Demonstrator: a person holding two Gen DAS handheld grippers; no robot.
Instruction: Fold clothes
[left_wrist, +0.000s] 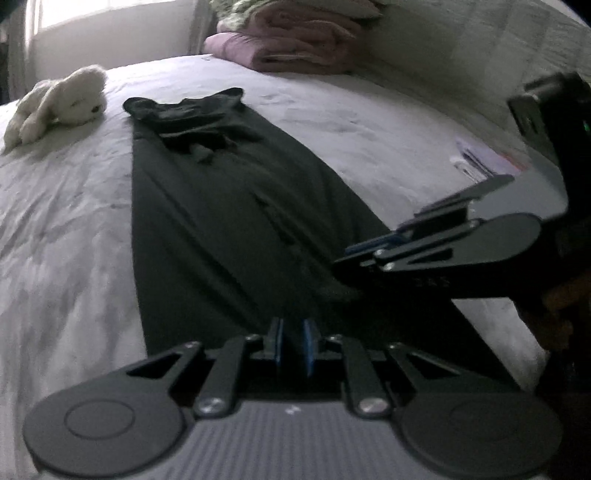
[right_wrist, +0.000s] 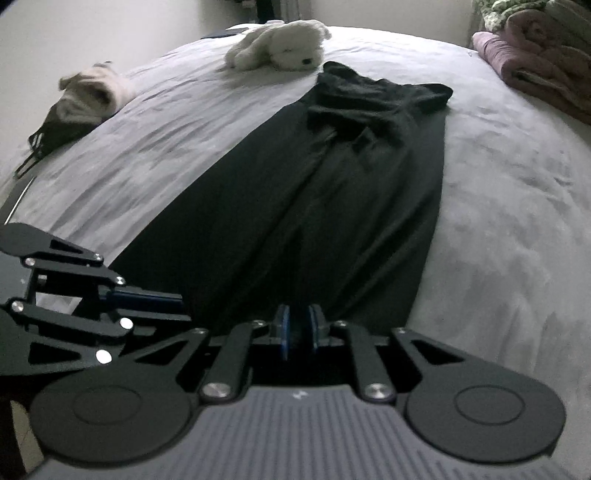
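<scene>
A long dark garment (left_wrist: 221, 206) (right_wrist: 332, 206) lies stretched flat along the bed, its far end bunched into a crumpled heap. My left gripper (left_wrist: 293, 343) sits at the garment's near edge, blue pads almost together with dark cloth pinched between them. In the right wrist view the left gripper (right_wrist: 181, 301) points in from the left at the same hem. My right gripper (right_wrist: 298, 332) holds the near hem too, its pads close together on the fabric. From the left wrist view, the right gripper (left_wrist: 343, 256) is at the garment's right edge, where a small lump of cloth rises.
The pale wrinkled bed sheet (left_wrist: 74, 221) (right_wrist: 498, 221) spreads on both sides. A white plush toy (left_wrist: 62, 99) (right_wrist: 284, 46) lies beside the garment's far end. Folded pink blankets (left_wrist: 291, 44) (right_wrist: 535, 62) are stacked at the far side. A beige clothes pile (right_wrist: 92, 92) and papers (left_wrist: 480, 158) lie nearby.
</scene>
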